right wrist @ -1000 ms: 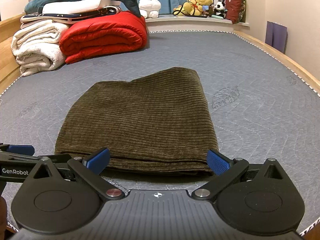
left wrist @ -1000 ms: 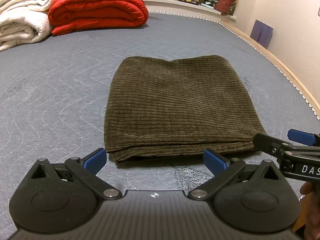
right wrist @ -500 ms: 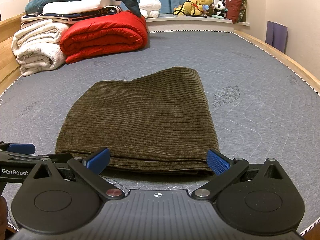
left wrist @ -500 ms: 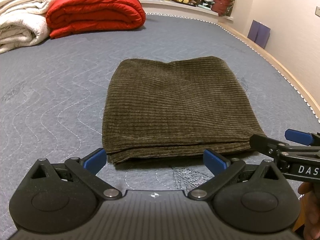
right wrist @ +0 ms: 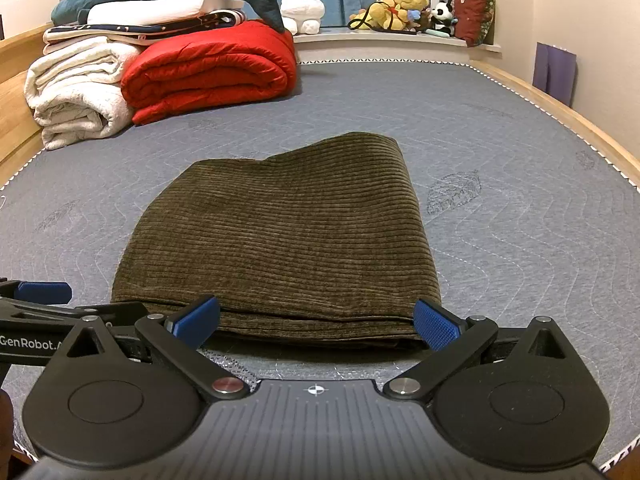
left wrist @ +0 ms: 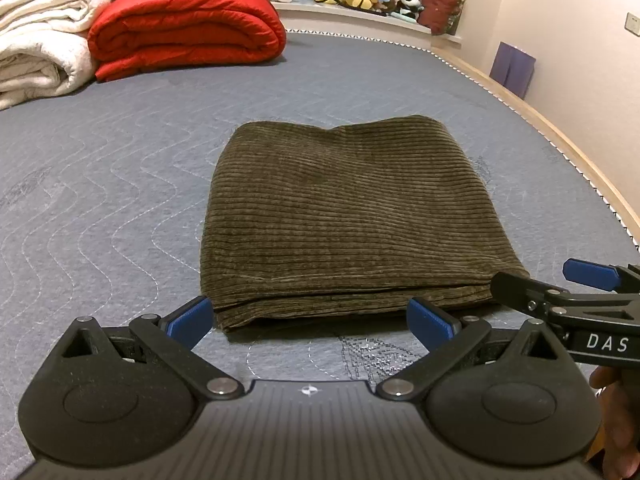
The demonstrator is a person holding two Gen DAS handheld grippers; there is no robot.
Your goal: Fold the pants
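Left wrist, olive corduroy pants, folded flat

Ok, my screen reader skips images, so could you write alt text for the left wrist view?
Folded olive corduroy pants lie flat on a grey quilted mattress, just ahead of the open left gripper, which holds nothing. The right gripper pokes in from the right edge; a red quilt and white blankets sit stacked behind.
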